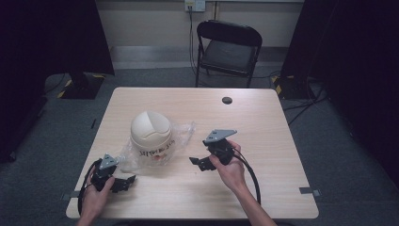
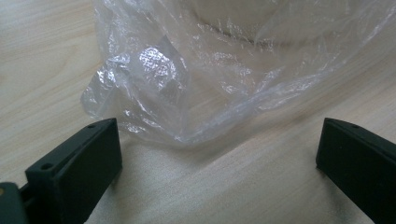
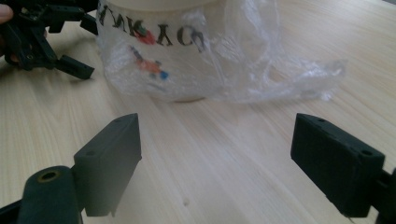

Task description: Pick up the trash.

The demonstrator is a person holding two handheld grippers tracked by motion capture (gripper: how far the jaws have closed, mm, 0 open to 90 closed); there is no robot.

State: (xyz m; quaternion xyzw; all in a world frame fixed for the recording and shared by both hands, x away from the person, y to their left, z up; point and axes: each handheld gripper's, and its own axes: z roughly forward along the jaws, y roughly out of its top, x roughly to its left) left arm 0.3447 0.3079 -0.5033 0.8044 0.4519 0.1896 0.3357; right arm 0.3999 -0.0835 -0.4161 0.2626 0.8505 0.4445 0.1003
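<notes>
High view: a cream tub point(image 1: 150, 134) with a domed lid stands on the table point(image 1: 263, 132), left of centre, sitting in a loose clear bag point(image 1: 181, 132) whose film spreads out around its base. We hold the left gripper point(image 1: 124, 181) at the near left edge, just short of the bag's crumpled near corner, and the right gripper point(image 1: 197, 162) to the right of the tub, apart from it. Left gripper view: both jaws spread wide, nothing between them, the bag point(image 2: 177, 88) bunched just ahead, its lowest fold almost level with the jaw tips, not touching. Right gripper view: jaws likewise wide apart and empty, aimed at the tub point(image 3: 159, 60) with its printed lettering seen through the film, and the left gripper point(image 3: 70, 65) beyond at upper left. Handling judgement: the film looks thin, soft and slippery; it should crumple and slide under a pinch and offers no stiffness, so a gathered fold or the free edge is the place to grip, not a flat stretch. The tub looks rigid and probably light; we cannot tell if it is full. It is too wide for the jaws to span, and its smooth wall may slip. We would pinch the bag's near corner on the left and the loose flap on the right.
</notes>
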